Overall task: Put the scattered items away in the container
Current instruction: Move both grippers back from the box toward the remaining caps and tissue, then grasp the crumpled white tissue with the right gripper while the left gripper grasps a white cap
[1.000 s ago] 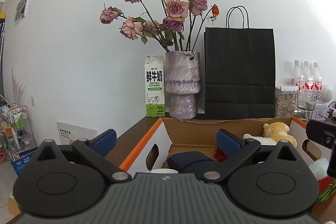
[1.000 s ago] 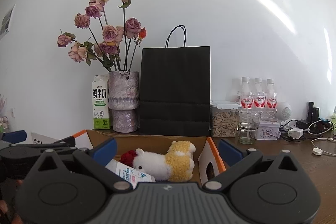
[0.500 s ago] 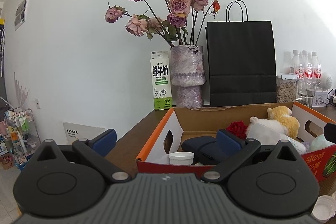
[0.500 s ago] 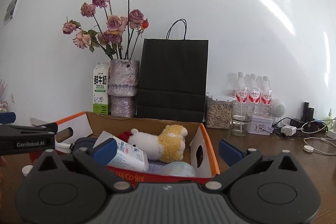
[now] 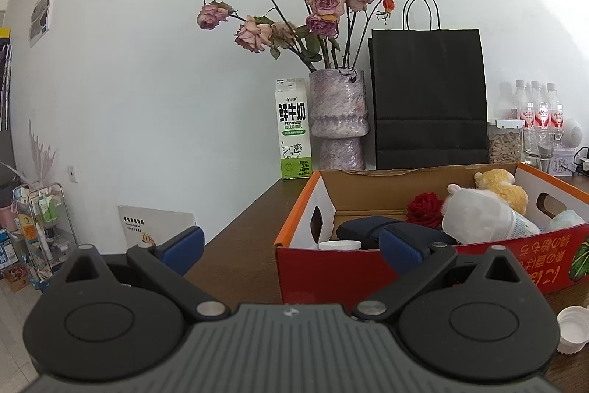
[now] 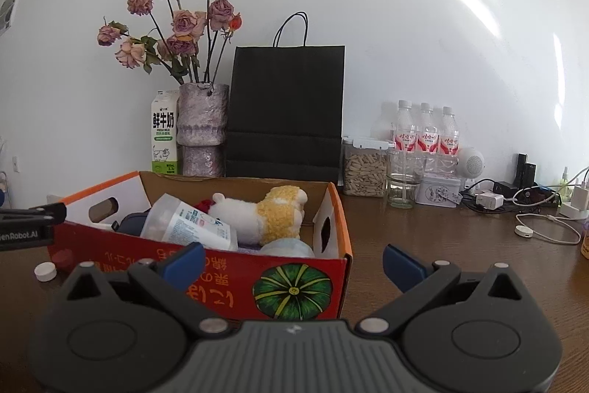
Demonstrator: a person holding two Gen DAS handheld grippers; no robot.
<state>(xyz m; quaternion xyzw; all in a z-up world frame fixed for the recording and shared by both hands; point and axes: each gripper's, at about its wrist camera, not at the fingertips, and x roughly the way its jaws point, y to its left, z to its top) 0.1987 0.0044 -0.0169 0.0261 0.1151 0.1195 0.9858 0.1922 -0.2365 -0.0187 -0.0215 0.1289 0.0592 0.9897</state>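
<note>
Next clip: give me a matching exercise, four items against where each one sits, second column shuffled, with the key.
Items:
1. plush toy
2. milk carton
3. white cap
4. jar of seeds

Places:
A. on the table outside the box, by its left corner
B. lying inside the box
C. right of the black paper bag
D. left of the vase, against the wall

Pairs: 1-B, 2-D, 3-A, 4-C
</note>
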